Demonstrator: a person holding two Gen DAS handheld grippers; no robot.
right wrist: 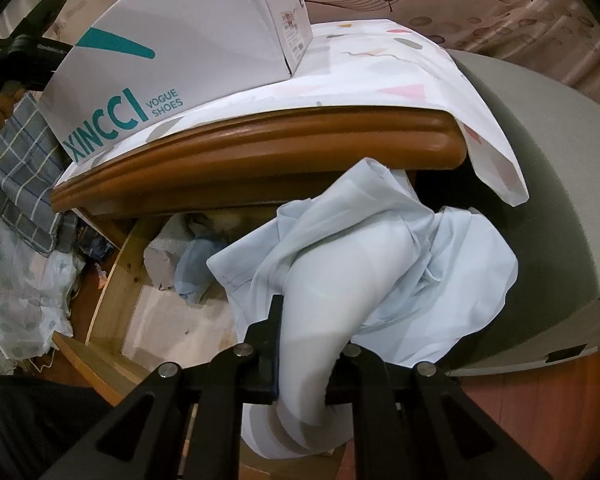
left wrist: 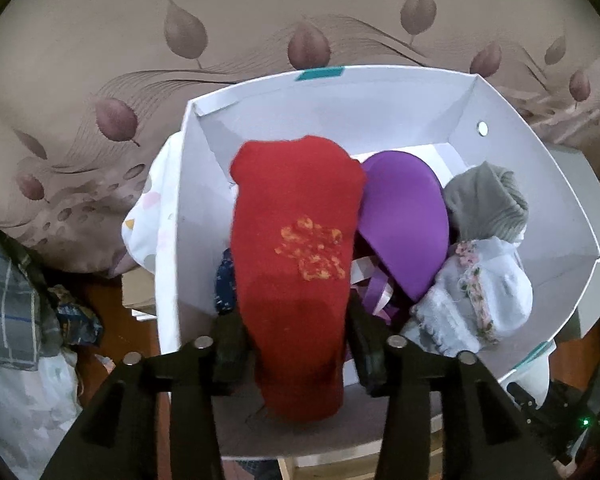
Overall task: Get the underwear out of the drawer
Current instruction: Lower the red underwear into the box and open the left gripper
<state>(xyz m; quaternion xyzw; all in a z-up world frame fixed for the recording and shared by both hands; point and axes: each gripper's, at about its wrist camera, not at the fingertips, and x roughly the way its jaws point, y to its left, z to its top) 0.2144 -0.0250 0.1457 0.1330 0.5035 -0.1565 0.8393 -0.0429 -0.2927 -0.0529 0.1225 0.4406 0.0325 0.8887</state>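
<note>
Underwear (right wrist: pixel 340 280) hangs clamped in right claw (right wrist: pixel 306 344) above open drawer (right wrist: pixel 120 264).

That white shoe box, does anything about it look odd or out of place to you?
Yes. The white shoe box holds no shoes: it is a jumble of garments, a purple bra cup, grey sock and pale blue sock. The left claw holds a red sock over it.

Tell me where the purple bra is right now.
In the left wrist view, the purple bra lies inside the white shoe box, right of the red sock held by the left claw, with the grey sock on its right.
</note>
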